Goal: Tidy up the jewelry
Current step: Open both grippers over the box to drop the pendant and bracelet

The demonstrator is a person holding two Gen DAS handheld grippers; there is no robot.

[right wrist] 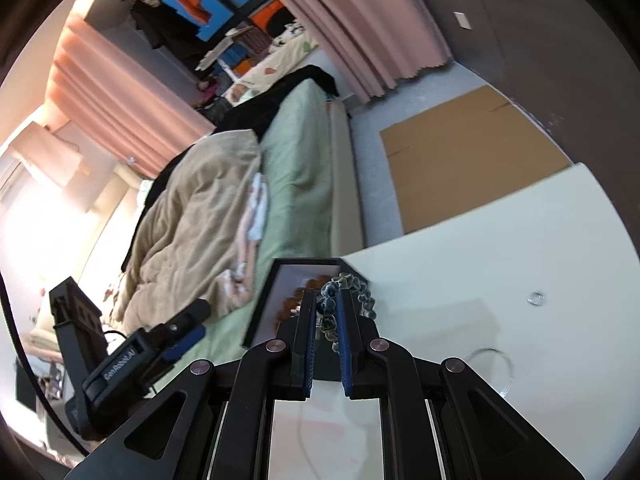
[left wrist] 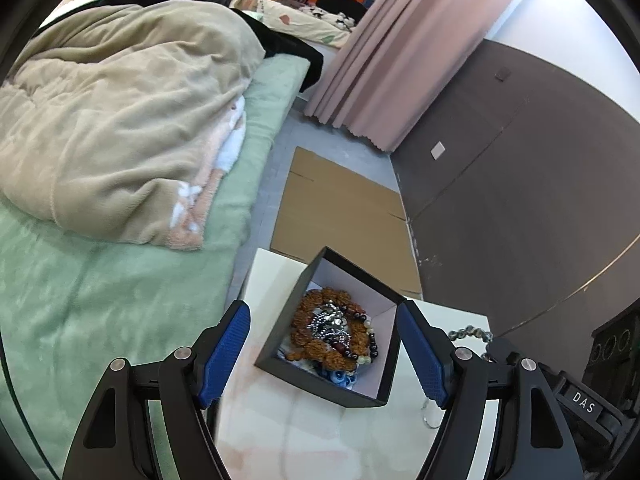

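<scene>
A black jewelry box (left wrist: 280, 344) with a pale lining stands open on the white table (left wrist: 268, 276). Inside lie a brown bead bracelet (left wrist: 308, 308), a silver chain (left wrist: 332, 326) and a dark bead string (left wrist: 374, 346). My left gripper (left wrist: 322, 312) is open above the box, one blue-padded finger to each side, holding nothing. My right gripper (right wrist: 325, 296) is shut on a grey bead bracelet (right wrist: 352, 286), held at the box (right wrist: 276, 300) rim. In the left wrist view that bracelet (left wrist: 470, 332) shows just right of the box.
A small ring (right wrist: 537, 298) and a clear bangle (right wrist: 494, 368) lie on the table (right wrist: 480, 240) to the right. A bed with a beige blanket (left wrist: 120, 120) sits left of the table. Flat cardboard (left wrist: 340, 208) lies on the floor beyond, near a pink curtain (left wrist: 392, 48).
</scene>
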